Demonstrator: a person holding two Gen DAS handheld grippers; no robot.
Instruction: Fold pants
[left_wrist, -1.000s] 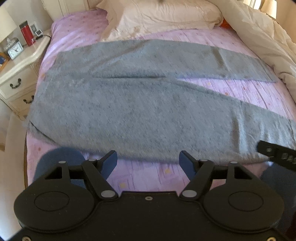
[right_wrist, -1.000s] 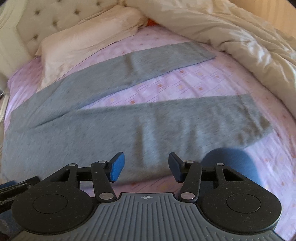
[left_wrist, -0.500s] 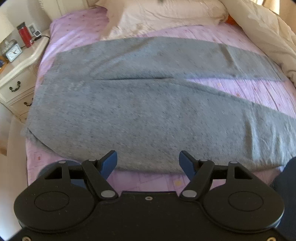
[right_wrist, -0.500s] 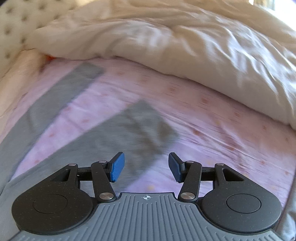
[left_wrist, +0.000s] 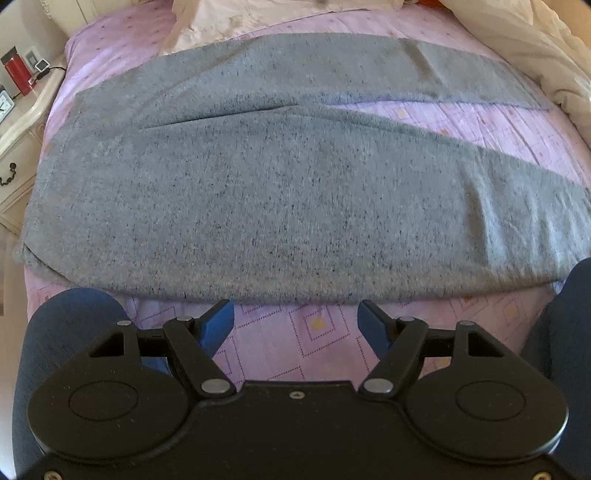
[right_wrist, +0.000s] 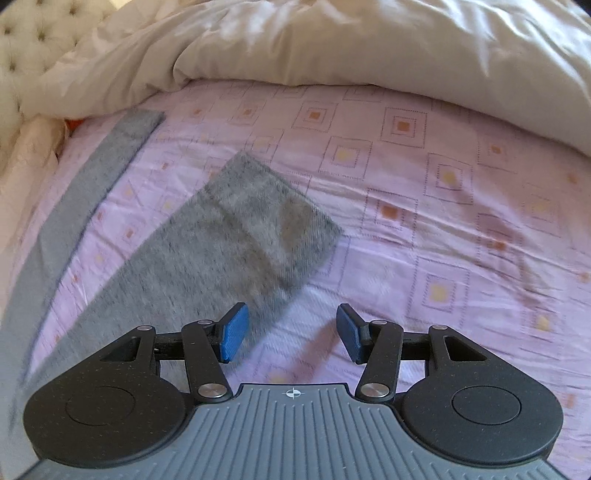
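Now both tools spread, pants (left_wrist: 280, 192) flat.

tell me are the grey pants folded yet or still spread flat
Spread flat, not folded: the grey pants lie open on the purple bedsheet, both legs splayed apart with sheet showing between them.

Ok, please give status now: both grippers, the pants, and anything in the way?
Left gripper open, empty. Right gripper open, empty, at near leg's hem. Grey pants flat on bed, legs apart, unfolded. Duvet beyond, not blocking.
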